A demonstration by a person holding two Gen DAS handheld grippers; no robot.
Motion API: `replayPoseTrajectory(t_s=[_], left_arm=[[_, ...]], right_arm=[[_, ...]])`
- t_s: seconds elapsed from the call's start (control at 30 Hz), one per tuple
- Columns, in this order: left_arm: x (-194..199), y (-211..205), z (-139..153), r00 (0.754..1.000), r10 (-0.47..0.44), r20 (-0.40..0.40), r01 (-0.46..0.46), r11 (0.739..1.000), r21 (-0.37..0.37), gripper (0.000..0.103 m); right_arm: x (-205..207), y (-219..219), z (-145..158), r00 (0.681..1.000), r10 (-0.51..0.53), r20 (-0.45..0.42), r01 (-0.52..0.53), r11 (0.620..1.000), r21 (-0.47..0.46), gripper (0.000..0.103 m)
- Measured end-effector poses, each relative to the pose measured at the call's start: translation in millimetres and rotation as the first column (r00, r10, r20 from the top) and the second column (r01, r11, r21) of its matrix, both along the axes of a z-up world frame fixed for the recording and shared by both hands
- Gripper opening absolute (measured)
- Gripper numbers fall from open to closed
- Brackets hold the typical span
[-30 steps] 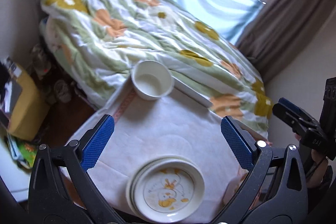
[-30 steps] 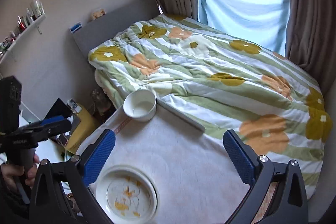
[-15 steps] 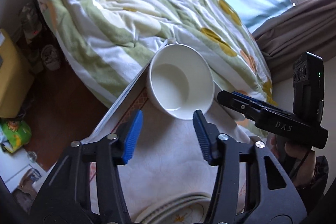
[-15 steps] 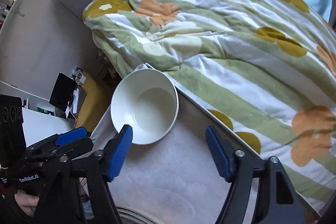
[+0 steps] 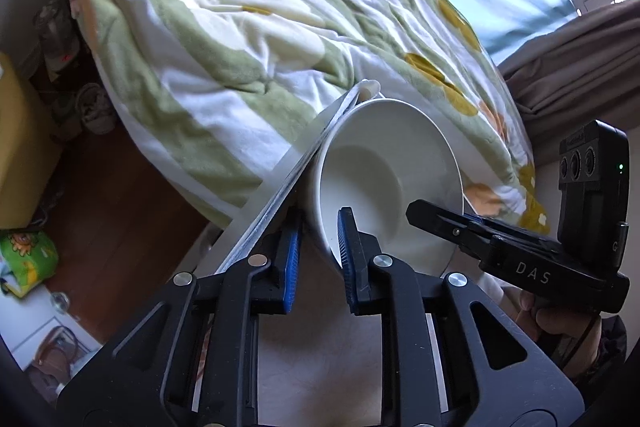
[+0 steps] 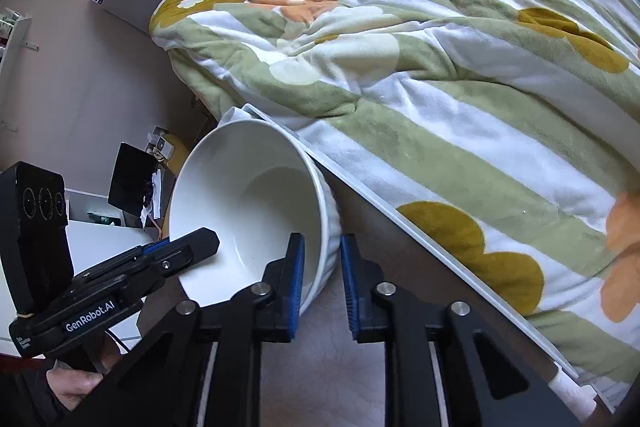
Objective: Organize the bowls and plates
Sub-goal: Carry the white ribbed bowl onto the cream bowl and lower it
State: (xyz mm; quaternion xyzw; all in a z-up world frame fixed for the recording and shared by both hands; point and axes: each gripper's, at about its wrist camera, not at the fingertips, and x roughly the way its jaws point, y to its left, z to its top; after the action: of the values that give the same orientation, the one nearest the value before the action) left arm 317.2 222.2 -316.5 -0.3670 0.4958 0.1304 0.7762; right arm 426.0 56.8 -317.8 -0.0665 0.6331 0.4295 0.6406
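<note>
Both your left gripper and right gripper pinch opposite walls of the white bowl at the table's far corner, apparently still resting there; uneven lifting could twist it free.

Both wrist cameras sit low over the table, very near its far corner, facing out over the bed. They share the white bowl at that corner (each view also catches the other gripper beside it).
</note>
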Motion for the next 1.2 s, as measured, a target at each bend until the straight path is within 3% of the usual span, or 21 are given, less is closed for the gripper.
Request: replayPoseTrajectory(t_s=[0.27, 0.53, 0.9, 1.2], left_arm=[[-0.2, -11.0, 15.5, 0.999, -0.042, -0.001, 0.042, 0.996, 0.075, 0.016], [-7.3, -36.5, 53.2, 0.994, -0.097, 0.04, 0.091, 0.986, 0.139, 0.015], [-31.3, -117.6, 113.9, 0.964, -0.239, 0.114, 0.211, 0.953, 0.217, 0.015], [-66.7, -210.9, 142.8, 0.913, -0.377, 0.157, 0.337, 0.913, 0.231, 0.015]], right_arm=[[-3.8, -7.2, 5.6, 1.0, -0.013, 0.01, 0.013, 0.999, 0.03, 0.016], [-17.6, -34.5, 35.4, 0.997, -0.059, 0.047, 0.055, 0.996, 0.074, 0.016], [-55.8, -123.5, 92.0, 0.974, -0.197, 0.114, 0.18, 0.973, 0.144, 0.016], [-106.1, -220.1, 127.3, 0.929, -0.326, 0.178, 0.297, 0.939, 0.17, 0.016]])
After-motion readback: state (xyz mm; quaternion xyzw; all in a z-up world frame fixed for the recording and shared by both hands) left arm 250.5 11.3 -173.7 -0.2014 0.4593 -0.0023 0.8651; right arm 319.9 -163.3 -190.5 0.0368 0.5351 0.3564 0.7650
